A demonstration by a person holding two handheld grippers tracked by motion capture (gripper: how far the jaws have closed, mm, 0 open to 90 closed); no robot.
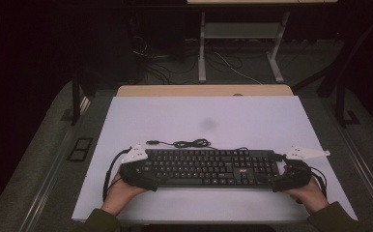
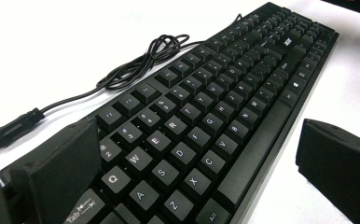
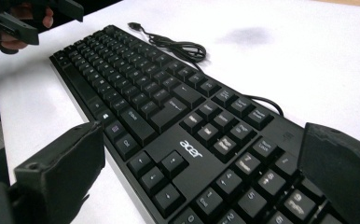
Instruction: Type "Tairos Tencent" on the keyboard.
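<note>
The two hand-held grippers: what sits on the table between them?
A black Acer keyboard spans from the left gripper to the right gripper, as the high view shows.

It looked like a lab or office workroom: a white tabletop (image 1: 252, 121) stood on grey carpet (image 1: 39, 159), with loose cables (image 1: 175, 63) and another desk's metal legs (image 1: 202, 48) in the dark far behind.
</note>
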